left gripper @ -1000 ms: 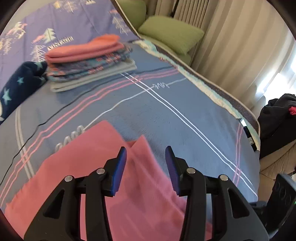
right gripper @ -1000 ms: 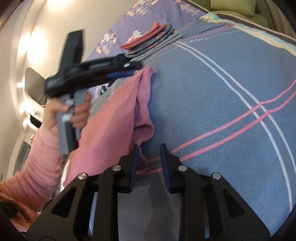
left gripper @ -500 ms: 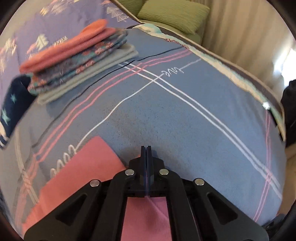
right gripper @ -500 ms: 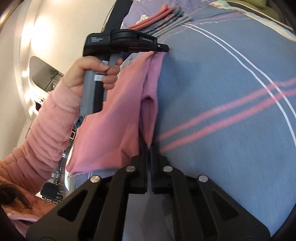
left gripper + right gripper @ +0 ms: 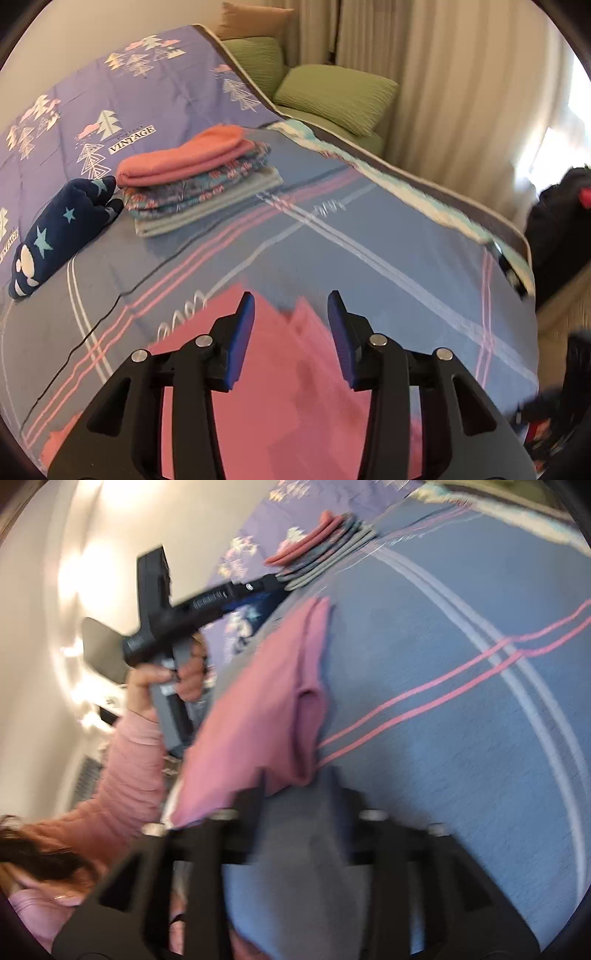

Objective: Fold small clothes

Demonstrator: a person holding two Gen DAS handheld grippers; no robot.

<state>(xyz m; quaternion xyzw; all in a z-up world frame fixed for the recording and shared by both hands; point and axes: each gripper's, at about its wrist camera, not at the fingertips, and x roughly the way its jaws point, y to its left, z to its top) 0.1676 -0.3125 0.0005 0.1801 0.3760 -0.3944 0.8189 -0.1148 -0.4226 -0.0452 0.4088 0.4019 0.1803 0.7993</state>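
Observation:
A pink garment lies folded on the blue striped blanket, directly below my left gripper, which is open and empty just above it. In the right wrist view the same pink garment lies in a long folded strip. My right gripper is open, blurred, at the garment's near end. The left gripper also shows there, lifted above the garment's far end.
A stack of folded clothes with an orange piece on top sits at the back left. A navy star-patterned item lies left of it. Green cushions and curtains stand beyond the bed. A dark pile is at the right.
Both grippers were shut on the pink garment half a second ago; both have opened, let go and lifted away. The garment now lies on the blanket.

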